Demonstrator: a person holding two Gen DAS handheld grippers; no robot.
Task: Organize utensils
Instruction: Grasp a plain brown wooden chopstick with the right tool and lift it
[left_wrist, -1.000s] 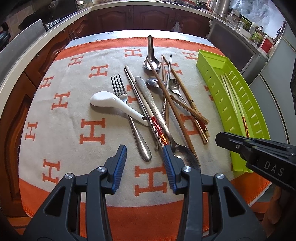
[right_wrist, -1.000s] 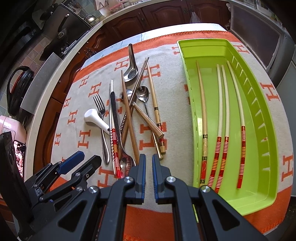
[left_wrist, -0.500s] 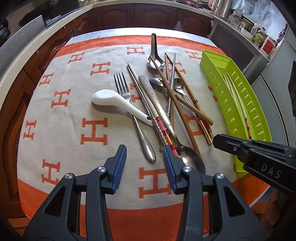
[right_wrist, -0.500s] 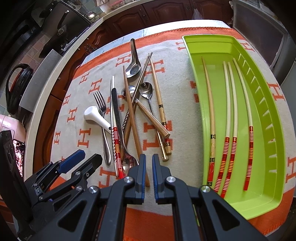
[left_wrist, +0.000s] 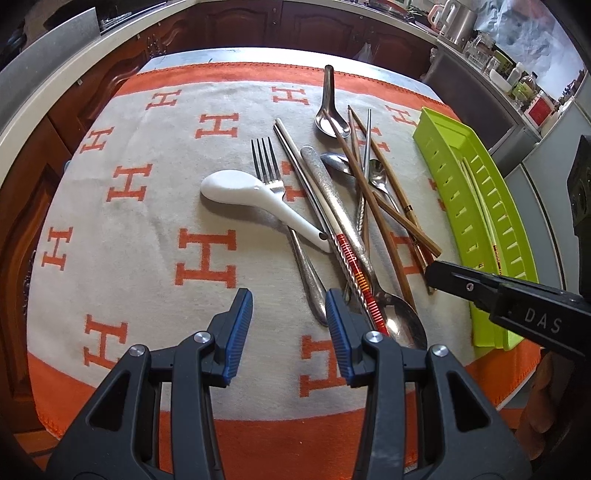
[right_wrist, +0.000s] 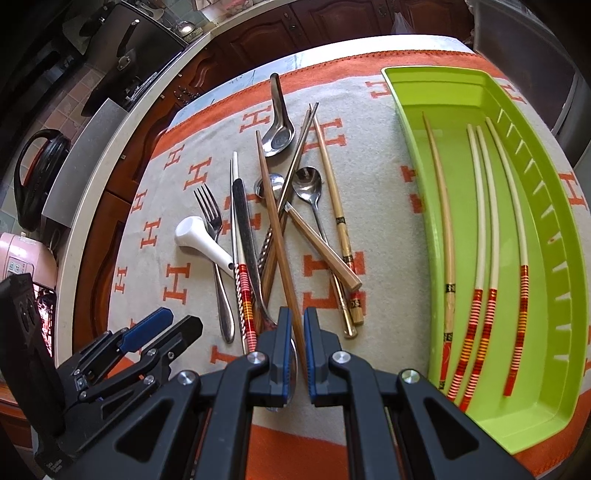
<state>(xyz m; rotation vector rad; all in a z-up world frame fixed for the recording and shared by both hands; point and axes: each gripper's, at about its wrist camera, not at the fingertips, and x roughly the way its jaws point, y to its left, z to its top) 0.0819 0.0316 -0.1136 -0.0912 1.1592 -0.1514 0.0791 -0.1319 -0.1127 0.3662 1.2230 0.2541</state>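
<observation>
Utensils lie in a loose heap on my orange-and-cream cloth (left_wrist: 122, 236); the green tray (right_wrist: 417, 155) sits to the right of the heap and already holds four chopsticks laid lengthwise. My left gripper (left_wrist: 289, 330) hovers over bare cloth at the near edge of the heap, fingers spread part way, nothing between them. The fork (left_wrist: 291, 225) handle ends just ahead of its right finger, and the red-banded chopstick (left_wrist: 351, 262) runs past the outside of that finger. My right gripper (right_wrist: 297, 356) has its fingers drawn nearly together with only a narrow slit left; the near end of the long brown chopstick (right_wrist: 275, 225) runs into that slit in the right wrist view, but I cannot tell whether the pads bite on it or hang just above it. Judgement: this is the relation that matters. The brown stick's long axis runs away from me, almost in line with the right fingers, so a grasp across its near end suits the right hand, which is also nearer the tray. The white spoon (left_wrist: 255, 199) lies crosswise over the fork. Risk: sticks crossing the brown one may drag along if it lifts.
</observation>
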